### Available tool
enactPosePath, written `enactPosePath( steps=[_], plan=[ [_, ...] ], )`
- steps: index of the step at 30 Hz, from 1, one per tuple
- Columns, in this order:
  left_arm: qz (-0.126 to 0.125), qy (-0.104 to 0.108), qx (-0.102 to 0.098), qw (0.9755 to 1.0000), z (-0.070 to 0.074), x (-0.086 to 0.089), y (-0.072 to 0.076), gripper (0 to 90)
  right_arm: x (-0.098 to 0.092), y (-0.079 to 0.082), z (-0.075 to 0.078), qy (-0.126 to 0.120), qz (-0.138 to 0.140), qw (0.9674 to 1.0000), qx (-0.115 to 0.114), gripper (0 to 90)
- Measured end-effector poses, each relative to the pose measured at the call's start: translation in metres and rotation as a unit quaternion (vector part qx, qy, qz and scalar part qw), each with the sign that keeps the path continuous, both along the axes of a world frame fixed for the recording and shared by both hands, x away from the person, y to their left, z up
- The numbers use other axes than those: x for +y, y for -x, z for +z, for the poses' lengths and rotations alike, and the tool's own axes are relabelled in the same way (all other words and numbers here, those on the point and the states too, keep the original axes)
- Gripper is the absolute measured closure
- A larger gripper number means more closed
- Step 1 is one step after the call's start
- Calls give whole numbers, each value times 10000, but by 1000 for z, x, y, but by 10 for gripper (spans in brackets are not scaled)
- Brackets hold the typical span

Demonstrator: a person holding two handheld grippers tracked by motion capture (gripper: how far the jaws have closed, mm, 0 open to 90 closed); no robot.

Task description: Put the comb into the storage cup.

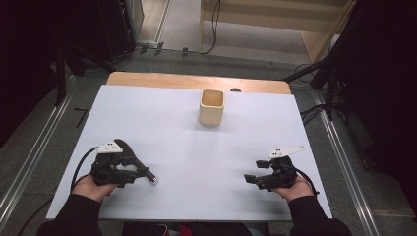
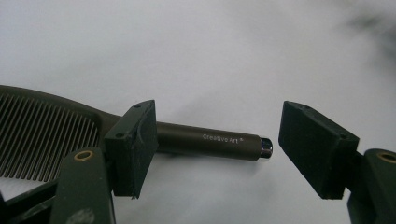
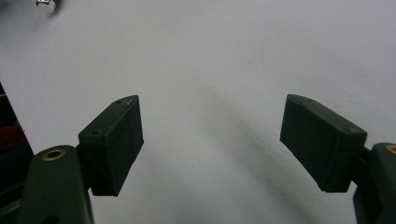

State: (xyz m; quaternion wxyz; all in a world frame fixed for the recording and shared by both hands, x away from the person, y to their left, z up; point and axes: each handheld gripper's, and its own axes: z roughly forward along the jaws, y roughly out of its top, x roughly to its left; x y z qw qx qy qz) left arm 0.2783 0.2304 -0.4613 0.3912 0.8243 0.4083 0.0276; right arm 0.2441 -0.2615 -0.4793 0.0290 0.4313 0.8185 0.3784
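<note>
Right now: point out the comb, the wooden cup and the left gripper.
comb [image 2: 208, 140]: left gripper view, on its handle.
wooden cup [image 1: 211, 114]: high view, on its front wall.
left gripper [image 2: 217, 149]: left gripper view, midway between its fingertips.

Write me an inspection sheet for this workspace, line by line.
Surface: white sheet laid over a wooden table; no marks or spills seen.
Job's things: dark comb lying flat at the left gripper, its handle between the open jaws; beige square cup upright near the far edge.
Clutter: nothing seen.
Grippers: left gripper open around the comb handle; right gripper open and holding nothing, over bare sheet.
Cables: a black cable trails from the left gripper; loose cables on the floor beyond the table.
Surroundings: grey floor, metal rails beside the table, dark stands.
</note>
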Motion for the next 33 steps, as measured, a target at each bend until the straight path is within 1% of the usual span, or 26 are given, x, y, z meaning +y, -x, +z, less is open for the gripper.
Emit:
enactPosePath(
  steps=[16, 20, 22, 26, 29, 33],
  plan=[
    [-23, 0, 21, 10000, 0, -1, 0, 288, 0, 0, -1, 18, 17, 10000, 12, 196],
    [1, 14, 10, 10000, 0, 0, 0, 288, 1, 0, -2, 28, 33, 10000, 45, 196],
    [47, -2, -25, 10000, 2, 2, -1, 288, 1, -1, -2, 27, 37, 10000, 43, 196],
    [276, -96, -209, 9994, 6, 8, -1, 288, 1, 0, -2, 26, 40, 10000, 48, 196],
    [370, -49, -170, 9992, 6, 12, -2, 288, 1, 0, -2, 29, 65, 10000, 49, 196],
    [400, -45, -159, 9991, 7, 14, -2, 288, 1, -1, -2, 17, 67, 10000, 37, 196]
  ],
)
